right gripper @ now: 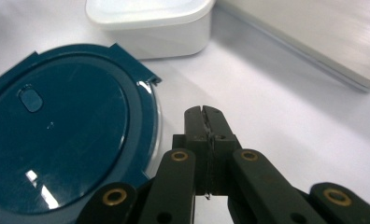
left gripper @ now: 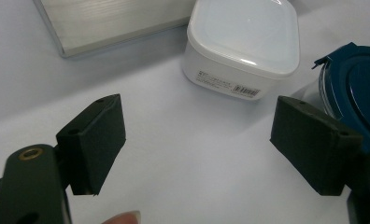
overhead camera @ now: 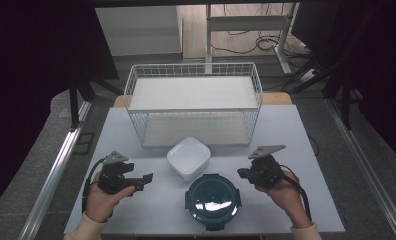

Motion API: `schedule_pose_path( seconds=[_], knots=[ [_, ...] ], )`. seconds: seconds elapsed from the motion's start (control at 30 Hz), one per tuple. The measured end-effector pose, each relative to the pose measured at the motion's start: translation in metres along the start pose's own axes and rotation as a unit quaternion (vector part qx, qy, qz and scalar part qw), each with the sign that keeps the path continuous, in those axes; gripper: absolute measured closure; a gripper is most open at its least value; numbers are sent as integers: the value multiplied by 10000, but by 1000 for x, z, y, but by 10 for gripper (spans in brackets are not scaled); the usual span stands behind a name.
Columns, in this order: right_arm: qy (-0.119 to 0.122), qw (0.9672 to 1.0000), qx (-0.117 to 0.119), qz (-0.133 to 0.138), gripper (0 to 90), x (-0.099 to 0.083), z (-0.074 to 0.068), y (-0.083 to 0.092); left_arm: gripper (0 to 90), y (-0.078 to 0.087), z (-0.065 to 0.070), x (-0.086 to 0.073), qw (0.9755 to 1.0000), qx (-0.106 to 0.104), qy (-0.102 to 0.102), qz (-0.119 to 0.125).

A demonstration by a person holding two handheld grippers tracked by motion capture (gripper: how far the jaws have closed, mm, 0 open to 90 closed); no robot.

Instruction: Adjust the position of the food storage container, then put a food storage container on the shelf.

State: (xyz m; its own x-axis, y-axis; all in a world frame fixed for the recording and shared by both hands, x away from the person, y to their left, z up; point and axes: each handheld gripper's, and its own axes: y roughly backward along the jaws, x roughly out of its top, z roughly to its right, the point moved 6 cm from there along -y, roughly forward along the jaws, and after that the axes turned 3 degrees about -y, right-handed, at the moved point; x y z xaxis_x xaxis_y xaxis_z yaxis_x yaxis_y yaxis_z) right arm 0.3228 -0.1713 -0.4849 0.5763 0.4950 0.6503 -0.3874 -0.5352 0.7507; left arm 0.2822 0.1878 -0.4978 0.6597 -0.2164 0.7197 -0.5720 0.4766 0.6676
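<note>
Right tongs [right gripper: 205, 112] clenched on nothing, just right of the one round blue-lidded container [overhead camera: 212, 199]. Left tongs [left gripper: 197, 144] released, hovering level at its left. One white square tub [overhead camera: 188, 157] behind it, one wire basket [overhead camera: 193, 102] on the table [overhead camera: 286, 130].

The worktop [overhead camera: 136, 210] is seen from above its near edge, looking forward and down. Both gripper views are set low and close; the round blue-lidded container [overhead camera: 212, 199] is shared by all.
</note>
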Motion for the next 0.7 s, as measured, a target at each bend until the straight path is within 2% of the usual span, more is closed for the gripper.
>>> schedule_pose_path(
  seconds=[0.03, 0.13, 0.17, 0.27, 0.5, 0.7],
  knots=[
    [-112, 9999, 22, 88, 736, -4, 3, 5, 182, -1, 0, 0, 10000, -25, 9, -12],
    [-271, 9994, -33, 209, 504, -8, 6, 9, 183, -1, 0, -1, 10000, -42, 42, -11],
    [-271, 9994, -33, 209, 504, -8, 6, 9, 184, -1, 0, -1, 10000, -42, 42, -11],
    [-583, 9975, -55, 406, 338, -12, 11, 10, 185, 0, 1, -1, 10000, -51, 72, 8],
    [-922, 9936, 59, 654, 225, -11, 15, 15, 183, -1, 1, -2, 10000, -19, 77, 5],
    [-941, 9936, 104, 615, 185, -13, 11, 14, 194, -1, 3, -2, 10000, -30, 94, -3]
  ],
)
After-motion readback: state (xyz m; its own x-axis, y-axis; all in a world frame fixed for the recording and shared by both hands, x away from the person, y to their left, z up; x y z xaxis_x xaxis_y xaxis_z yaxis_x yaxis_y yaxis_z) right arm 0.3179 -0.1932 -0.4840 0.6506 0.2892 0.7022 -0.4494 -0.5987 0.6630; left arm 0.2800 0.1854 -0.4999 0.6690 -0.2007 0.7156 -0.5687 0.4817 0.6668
